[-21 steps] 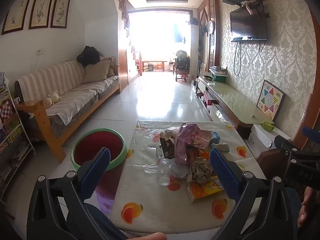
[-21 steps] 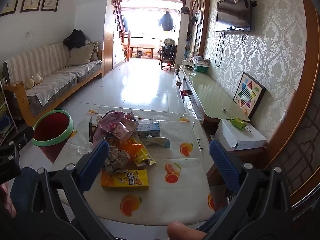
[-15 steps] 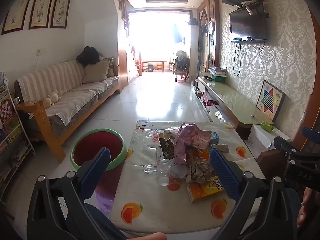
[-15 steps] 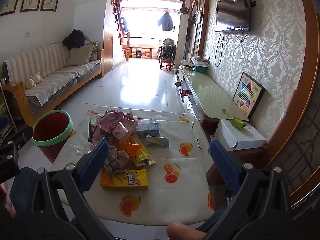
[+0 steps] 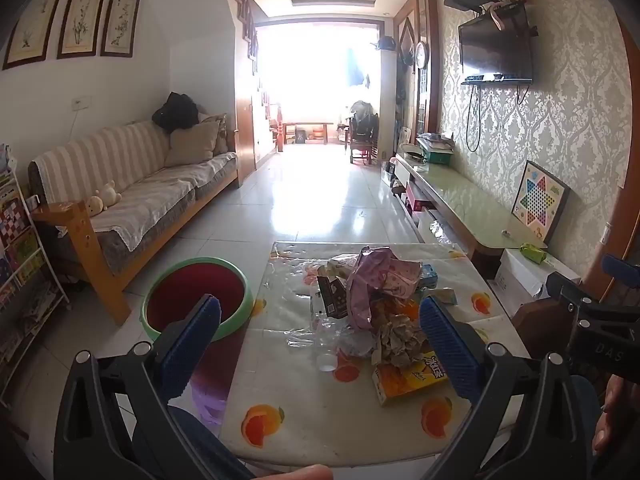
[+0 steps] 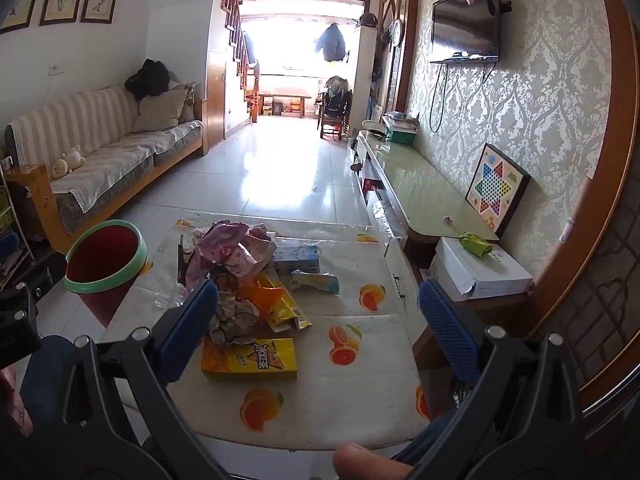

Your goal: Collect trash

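Nothing looks collected yet, as far as the pictures show: the whole heap of trash sits on the counter, and what can be seen of the red bin's inside looks bare. The left gripper hangs above the near edge of the counter with its jaws spread wide and nothing between them; the heap lies ahead of them, toward the right jaw, and the bin stands on the floor just behind the left jaw, close beside the counter. The right gripper is likewise wide open and empty, with the heap ahead of and partly hidden by its left jaw. In the heap, a yellow drink carton lies nearest, a ball of crumpled paper touches its far side, and behind that come an orange wrapper, a pink bag on top, a pale blue box and a small crushed packet apart to the right. From the left view a clear plastic bottle and a white cap lie at the heap's left side. By my reading the job is at its very start: every piece still has to be picked up and carried leftward to the bin, and the carton or paper ball looks the easiest first grab.
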{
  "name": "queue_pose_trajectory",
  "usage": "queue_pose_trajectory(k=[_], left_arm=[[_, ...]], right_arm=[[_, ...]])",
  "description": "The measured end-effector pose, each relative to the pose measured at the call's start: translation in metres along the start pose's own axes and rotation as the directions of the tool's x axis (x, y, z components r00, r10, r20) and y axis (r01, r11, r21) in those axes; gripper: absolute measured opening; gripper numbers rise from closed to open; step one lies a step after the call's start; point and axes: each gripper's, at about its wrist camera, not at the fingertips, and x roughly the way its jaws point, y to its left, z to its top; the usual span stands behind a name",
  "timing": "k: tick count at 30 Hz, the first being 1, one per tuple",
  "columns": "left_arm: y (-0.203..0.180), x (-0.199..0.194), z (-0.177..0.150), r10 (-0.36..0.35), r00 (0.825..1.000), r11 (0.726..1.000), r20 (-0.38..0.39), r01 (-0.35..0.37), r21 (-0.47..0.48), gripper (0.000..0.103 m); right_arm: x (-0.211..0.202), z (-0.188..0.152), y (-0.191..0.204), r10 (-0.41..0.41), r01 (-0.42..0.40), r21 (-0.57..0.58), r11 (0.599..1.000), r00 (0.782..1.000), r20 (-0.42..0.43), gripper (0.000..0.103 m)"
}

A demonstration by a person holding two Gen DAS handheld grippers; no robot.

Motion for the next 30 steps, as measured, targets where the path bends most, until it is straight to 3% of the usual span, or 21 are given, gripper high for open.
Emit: queue_pose_trajectory(k=[30], left_arm=[[-0.0061,-0.0007,-0.0027,-0.001,1.000,1.000,-0.001,0.001,0.001,0.095]], right_arm=[[-0.0028,0.0028,0.0010,0.018,-0.018,0.007,1.000,1.000,-0.002,0.099]])
